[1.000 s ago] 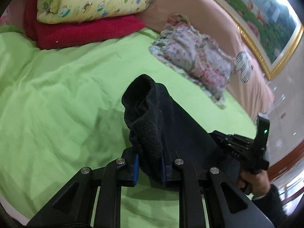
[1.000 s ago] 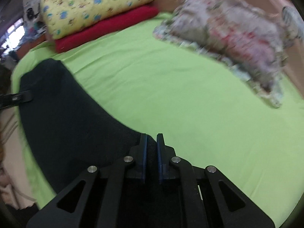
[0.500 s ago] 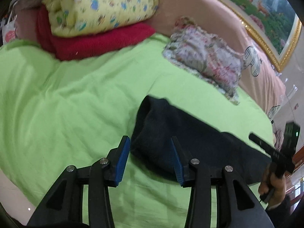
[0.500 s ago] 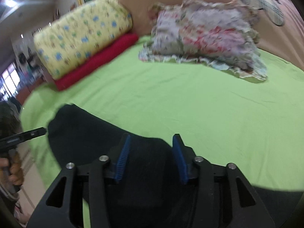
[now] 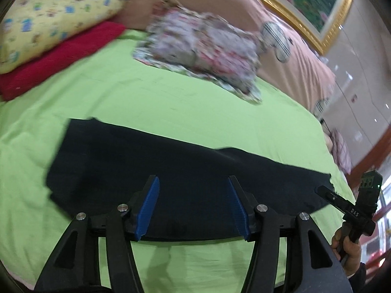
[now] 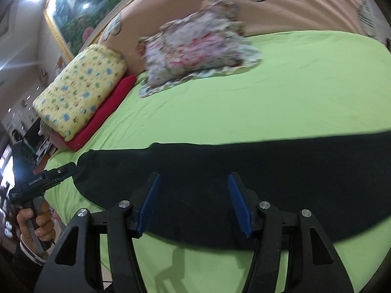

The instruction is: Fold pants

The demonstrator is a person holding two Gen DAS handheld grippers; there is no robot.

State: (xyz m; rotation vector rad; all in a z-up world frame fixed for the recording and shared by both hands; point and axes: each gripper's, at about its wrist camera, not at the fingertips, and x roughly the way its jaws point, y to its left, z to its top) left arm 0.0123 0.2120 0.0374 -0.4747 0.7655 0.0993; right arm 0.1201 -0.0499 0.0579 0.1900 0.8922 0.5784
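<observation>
Across the near part of the bed's green sheet lie the black pants, spread flat as one long dark band that runs side to side. Its fabric looks matte and nearly featureless; seams and pockets cannot be made out. In the left wrist view the left end is squared off with a slightly uneven lower corner, the far edge has a shallow step near its middle, and the right end looks ragged where it nears the edge of the bed. In the right wrist view the pants taper to a rounded end at the left and widen toward the right.

Both tools sit over the near edge of the cloth with nothing between their blue pads. The left tool has its fingers spread wide, and the right tool is spread likewise. Each one also appears at the rim of the other's view, held in a hand.

Farther up the bed a floral pillow lies on the sheet, and a yellow patterned pillow rests on a red blanket.
</observation>
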